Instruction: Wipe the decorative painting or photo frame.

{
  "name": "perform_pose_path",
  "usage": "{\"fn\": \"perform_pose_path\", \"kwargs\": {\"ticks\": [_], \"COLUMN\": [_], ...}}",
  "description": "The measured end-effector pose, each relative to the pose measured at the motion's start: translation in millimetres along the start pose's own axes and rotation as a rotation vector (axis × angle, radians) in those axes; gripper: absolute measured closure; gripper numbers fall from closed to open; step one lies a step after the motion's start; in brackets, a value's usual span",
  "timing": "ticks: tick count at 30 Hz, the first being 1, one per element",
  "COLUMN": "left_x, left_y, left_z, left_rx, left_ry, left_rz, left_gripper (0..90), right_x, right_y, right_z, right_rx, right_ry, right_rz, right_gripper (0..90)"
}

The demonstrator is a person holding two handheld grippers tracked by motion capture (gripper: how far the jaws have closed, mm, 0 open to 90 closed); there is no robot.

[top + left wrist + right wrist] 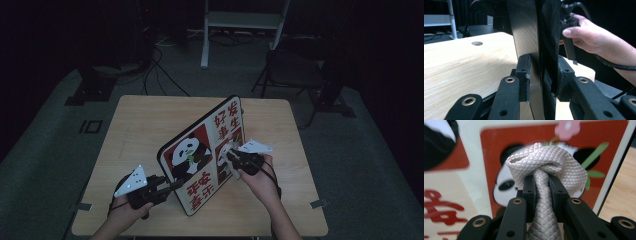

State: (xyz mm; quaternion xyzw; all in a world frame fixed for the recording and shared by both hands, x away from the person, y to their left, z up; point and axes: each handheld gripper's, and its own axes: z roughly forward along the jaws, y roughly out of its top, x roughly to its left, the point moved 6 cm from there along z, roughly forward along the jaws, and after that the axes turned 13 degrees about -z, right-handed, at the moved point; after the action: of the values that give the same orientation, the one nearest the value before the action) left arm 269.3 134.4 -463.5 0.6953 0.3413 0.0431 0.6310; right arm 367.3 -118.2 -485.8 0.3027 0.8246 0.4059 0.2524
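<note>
High view: a light wooden counter (145,125) carried a flat rectangular board with a black rim, printed with pandas on red squares and red characters (200,155), standing tilted on its lower edge near the front. The left tongs (172,186) gripped the board's lower left edge, and the right tongs (229,156) pressed a wad of pale cloth against its printed face.

Left gripper view: the left tongs (541,75) were clamped on the board's dark edge (536,37), one pad on each side, with the counter (461,65) beyond. Farther off, a hand (589,37) held the other gripper.

Right gripper view: the right tongs (541,186) were nearly closed on a silvery-grey, diamond-textured cloth (546,162), its bunched end bulging above the pads against the panda picture on the board (486,157).
</note>
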Motion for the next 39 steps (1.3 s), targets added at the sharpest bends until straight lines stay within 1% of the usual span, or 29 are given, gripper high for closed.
{"fn": "perform_pose_path", "kwargs": {"ticks": [5,9,17,18,22,28,30,39], "left_x": [-0.1,-0.8,-1.0,-1.0,-1.0,-1.2,-1.3,-1.1], "left_y": [0.0,-0.3,-0.3,-0.3,-0.3,-0.2,-0.3,-0.3], "left_z": [0.1,0.4,0.6,0.7,0.7,0.7,0.8,0.6], "left_rx": [0.000,0.003,0.006,0.005,0.005,0.006,0.005,0.007], "left_ry": [-0.001,-0.008,-0.007,-0.006,-0.008,-0.006,-0.008,-0.003], "left_rz": [0.000,-0.004,-0.001,-0.001,-0.003,-0.001,-0.006,-0.001], "left_gripper": [70.7,70.4,70.2,70.2,70.2,70.2,70.2,70.3], "right_x": [1.0,0.9,2.9,3.5,4.1,5.3,5.5,6.5], "right_y": [-13.0,-20.5,-35.2,-37.8,-42.5,-49.6,-52.3,-63.8], "right_z": [4.2,6.9,12.0,12.9,14.6,17.1,18.1,22.2], "right_rx": [0.032,0.048,0.081,0.092,0.101,0.120,0.129,0.174], "right_ry": [0.011,0.015,0.024,0.027,0.027,0.033,0.035,0.049], "right_rz": [0.006,0.011,0.026,0.025,0.024,0.035,0.036,0.041], "right_gripper": [77.8,77.8,77.9,77.9,77.9,77.9,77.9,78.0]}}
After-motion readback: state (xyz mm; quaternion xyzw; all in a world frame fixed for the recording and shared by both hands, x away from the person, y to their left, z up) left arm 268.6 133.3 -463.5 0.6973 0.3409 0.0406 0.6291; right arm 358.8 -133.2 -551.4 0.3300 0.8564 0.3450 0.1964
